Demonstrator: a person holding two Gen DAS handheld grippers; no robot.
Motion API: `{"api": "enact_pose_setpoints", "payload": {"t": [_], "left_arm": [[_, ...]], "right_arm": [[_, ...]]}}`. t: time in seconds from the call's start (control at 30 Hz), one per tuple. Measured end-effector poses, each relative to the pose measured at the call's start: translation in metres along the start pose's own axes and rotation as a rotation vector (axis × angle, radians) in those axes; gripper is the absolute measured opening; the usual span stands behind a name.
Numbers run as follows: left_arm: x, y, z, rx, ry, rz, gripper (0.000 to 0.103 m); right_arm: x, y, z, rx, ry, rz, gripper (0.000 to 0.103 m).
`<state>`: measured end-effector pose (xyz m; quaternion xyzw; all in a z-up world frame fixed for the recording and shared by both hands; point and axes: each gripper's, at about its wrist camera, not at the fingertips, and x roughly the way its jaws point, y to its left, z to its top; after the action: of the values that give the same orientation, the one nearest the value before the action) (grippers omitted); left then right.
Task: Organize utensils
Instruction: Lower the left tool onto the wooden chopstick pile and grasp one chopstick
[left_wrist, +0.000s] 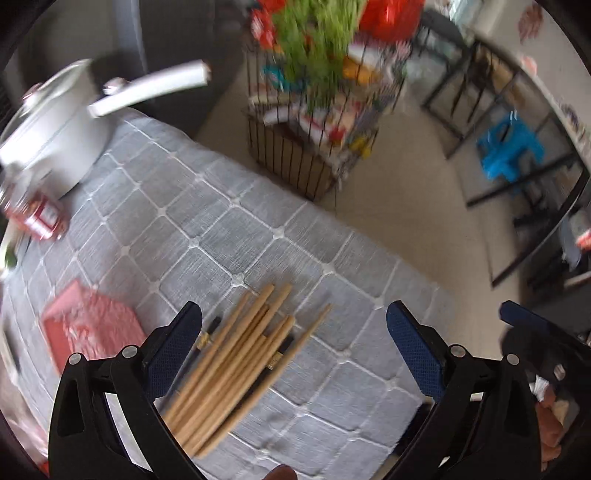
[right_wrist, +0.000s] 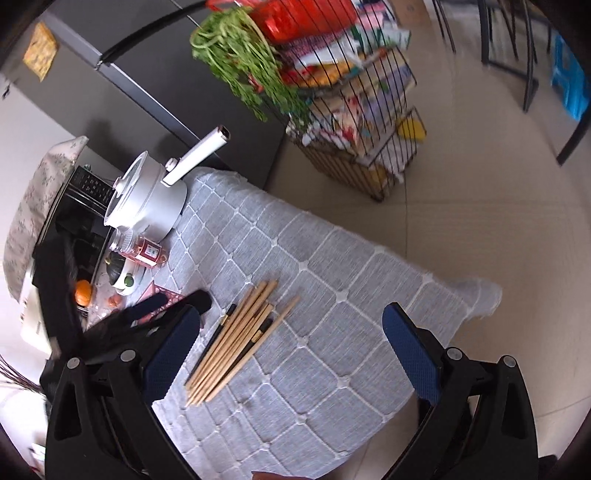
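Note:
A bundle of several wooden chopsticks (left_wrist: 236, 362), some with dark ends, lies on the grey checked tablecloth (left_wrist: 207, 236). My left gripper (left_wrist: 295, 321) is open above the cloth, its left finger (left_wrist: 173, 350) beside the bundle. In the right wrist view the same chopsticks (right_wrist: 240, 336) lie on the cloth (right_wrist: 332, 280). My right gripper (right_wrist: 291, 325) is open and empty, with the bundle just right of its left finger (right_wrist: 170, 350). The left gripper's dark tips (right_wrist: 162, 302) show at its left.
A white pot with a long handle (right_wrist: 147, 195) stands at the cloth's far corner, a red-labelled jar (right_wrist: 140, 251) beside it. A pink box (left_wrist: 88, 328) lies left of the chopsticks. A wire rack with packets and greens (right_wrist: 354, 110) stands on the floor beyond the table.

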<state>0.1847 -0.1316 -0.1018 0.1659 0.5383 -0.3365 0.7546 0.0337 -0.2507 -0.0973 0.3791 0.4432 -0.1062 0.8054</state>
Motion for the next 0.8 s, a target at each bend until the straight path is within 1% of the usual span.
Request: {"api": "enact_pose_setpoints", "payload": {"t": [0.03, 0.1, 0.13, 0.17, 0.23, 0.27, 0.3, 0.4, 0.47, 0.53, 0.63, 0.8], "left_arm": [[0.017, 0.001, 0.009, 0.010, 0.060, 0.047, 0.096], [0.048, 0.007, 0.018, 0.019, 0.138, 0.130, 0.095], [0.058, 0.012, 0.019, 0.023, 0.170, 0.142, 0.091], [0.067, 0.019, 0.017, 0.020, 0.210, 0.146, 0.086], [0.086, 0.032, 0.013, 0.005, 0.285, 0.148, 0.063], [0.092, 0.037, 0.010, 0.006, 0.308, 0.150, 0.058], [0.095, 0.040, 0.007, 0.012, 0.318, 0.149, 0.054], [0.100, 0.048, -0.002, 0.031, 0.352, 0.131, 0.050], [0.099, 0.052, -0.007, 0.043, 0.367, 0.132, 0.048], [0.095, 0.055, -0.007, 0.044, 0.365, 0.127, 0.037], [0.088, 0.058, -0.008, 0.046, 0.353, 0.122, 0.029], [0.072, 0.062, -0.007, 0.052, 0.321, 0.108, 0.028]], "right_arm": [[0.009, -0.002, 0.003, 0.017, 0.036, 0.008, 0.096], [0.021, -0.004, 0.007, 0.040, 0.092, 0.017, 0.096], [0.026, -0.006, 0.008, 0.047, 0.113, 0.020, 0.096], [0.031, -0.009, 0.009, 0.054, 0.131, 0.023, 0.096], [0.036, -0.014, 0.010, 0.062, 0.157, 0.023, 0.096], [0.039, -0.016, 0.011, 0.062, 0.166, 0.023, 0.096], [0.039, -0.016, 0.012, 0.061, 0.168, 0.022, 0.096], [0.040, -0.017, 0.014, 0.053, 0.170, 0.013, 0.096], [0.043, -0.017, 0.014, 0.050, 0.180, 0.015, 0.096], [0.047, -0.016, 0.013, 0.050, 0.194, 0.015, 0.096], [0.051, -0.012, 0.012, 0.042, 0.208, 0.009, 0.096], [0.054, -0.009, 0.011, 0.029, 0.193, -0.024, 0.096]]}}
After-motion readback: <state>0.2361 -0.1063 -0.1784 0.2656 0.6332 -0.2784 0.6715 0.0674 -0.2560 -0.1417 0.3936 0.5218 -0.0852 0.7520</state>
